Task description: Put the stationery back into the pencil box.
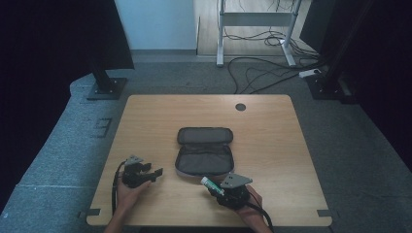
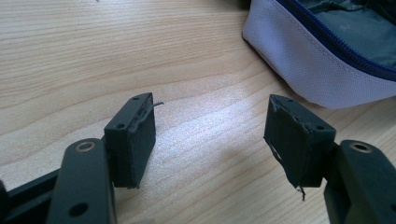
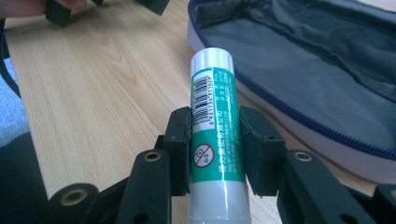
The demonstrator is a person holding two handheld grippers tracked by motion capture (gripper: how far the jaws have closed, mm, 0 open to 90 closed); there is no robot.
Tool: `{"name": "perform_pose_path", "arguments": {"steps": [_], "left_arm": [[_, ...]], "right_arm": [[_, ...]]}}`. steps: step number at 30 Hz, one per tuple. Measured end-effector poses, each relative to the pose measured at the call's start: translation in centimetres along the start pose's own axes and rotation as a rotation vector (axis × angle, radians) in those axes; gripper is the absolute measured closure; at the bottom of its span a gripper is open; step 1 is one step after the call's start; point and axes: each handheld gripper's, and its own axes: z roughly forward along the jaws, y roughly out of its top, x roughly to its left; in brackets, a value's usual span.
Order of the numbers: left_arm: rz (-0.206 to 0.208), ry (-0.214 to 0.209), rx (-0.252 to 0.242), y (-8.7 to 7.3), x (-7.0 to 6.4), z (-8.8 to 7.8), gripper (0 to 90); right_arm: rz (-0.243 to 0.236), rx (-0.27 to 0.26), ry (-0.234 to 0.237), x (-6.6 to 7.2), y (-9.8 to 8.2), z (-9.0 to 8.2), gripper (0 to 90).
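A grey zip pouch lies unzipped and spread flat in the middle of the wooden table. My right gripper is shut on a green and white glue stick, just in front of the pouch's near edge. In the right gripper view the glue stick stands between the two pads, its white cap pointing toward the pouch. My left gripper rests at the front left of the table, open, its jaws aimed toward the pouch. Bare wood lies between its pads, with the pouch's pale corner ahead on the right.
A dark round cable hole sits near the table's far edge. Beyond the table, cables lie on the grey floor beside a metal desk frame. Black stands rise at the far left and far right.
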Motion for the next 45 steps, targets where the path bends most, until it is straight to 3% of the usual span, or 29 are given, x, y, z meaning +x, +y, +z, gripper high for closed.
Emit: {"name": "perform_pose_path", "arguments": {"steps": [23,45], "left_arm": [[-0.005,-0.002,-0.002,0.0,0.1,-0.1,34.0],[0.000,-0.009,0.000,0.0,-0.1,0.1,34.0]], "right_arm": [[0.021,-0.053,-0.042,-1.6,2.0,0.1,64.9],[0.056,-0.054,-0.081,-4.8,3.9,2.2,64.8]]}}
